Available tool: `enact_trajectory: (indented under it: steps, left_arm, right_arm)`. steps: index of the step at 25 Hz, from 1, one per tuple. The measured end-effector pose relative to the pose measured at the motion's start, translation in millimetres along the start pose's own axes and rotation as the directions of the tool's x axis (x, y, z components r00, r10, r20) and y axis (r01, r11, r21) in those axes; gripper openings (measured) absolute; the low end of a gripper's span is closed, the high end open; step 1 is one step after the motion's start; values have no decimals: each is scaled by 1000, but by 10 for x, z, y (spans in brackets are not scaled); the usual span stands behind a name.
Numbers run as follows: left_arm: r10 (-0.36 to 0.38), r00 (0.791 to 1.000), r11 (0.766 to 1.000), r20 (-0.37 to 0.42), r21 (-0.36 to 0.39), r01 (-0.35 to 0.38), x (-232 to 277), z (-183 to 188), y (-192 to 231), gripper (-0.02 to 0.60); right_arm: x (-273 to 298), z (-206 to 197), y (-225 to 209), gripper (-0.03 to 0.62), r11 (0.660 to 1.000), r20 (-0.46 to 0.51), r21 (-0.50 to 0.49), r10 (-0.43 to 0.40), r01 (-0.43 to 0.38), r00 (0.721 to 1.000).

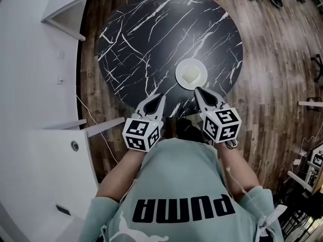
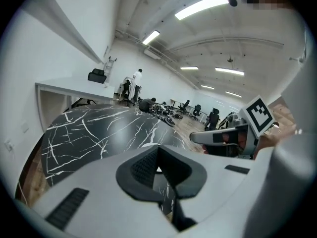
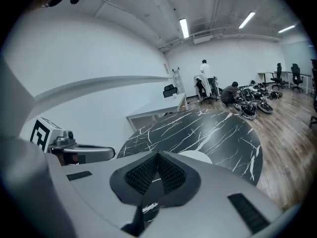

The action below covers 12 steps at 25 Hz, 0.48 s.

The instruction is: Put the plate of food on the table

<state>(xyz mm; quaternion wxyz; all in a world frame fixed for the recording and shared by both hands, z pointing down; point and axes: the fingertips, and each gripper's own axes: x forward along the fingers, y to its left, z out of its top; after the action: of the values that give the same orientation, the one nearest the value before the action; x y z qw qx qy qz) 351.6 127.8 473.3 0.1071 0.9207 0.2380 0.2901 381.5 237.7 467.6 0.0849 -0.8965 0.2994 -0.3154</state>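
Observation:
A white plate of pale food (image 1: 191, 74) rests on the round black marble table (image 1: 151, 39), near its front right edge. Both grippers hover at that front edge, close to my body. My left gripper (image 1: 161, 97) is shut with nothing in it, a little to the left of the plate. My right gripper (image 1: 197, 90) is shut and empty too, with its tip just short of the plate's near rim. In the right gripper view the plate (image 3: 196, 156) lies just beyond the closed jaws (image 3: 158, 168). In the left gripper view the closed jaws (image 2: 158, 168) point across the tabletop (image 2: 94, 133).
A white counter (image 1: 30, 59) curves along the left side, with a white cabinet (image 1: 55, 165) below it. Wooden floor (image 1: 277, 64) surrounds the table. Far across the room stand people (image 3: 204, 78), office chairs and gear on the floor (image 3: 252, 103).

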Motion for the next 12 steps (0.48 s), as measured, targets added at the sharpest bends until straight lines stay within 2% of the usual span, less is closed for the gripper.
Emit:
enact_trajectory:
  steps: [5, 12]
  left_arm:
    - [4, 998, 1000, 62, 18, -6, -400, 89, -99, 6]
    - [-1, 995, 999, 96, 52, -4, -851, 37, -230, 6]
  right_arm:
    - [-249, 30, 372, 9, 999, 42, -48, 6, -4, 999]
    - [-577, 36, 801, 9, 997, 117, -79, -5, 14, 993]
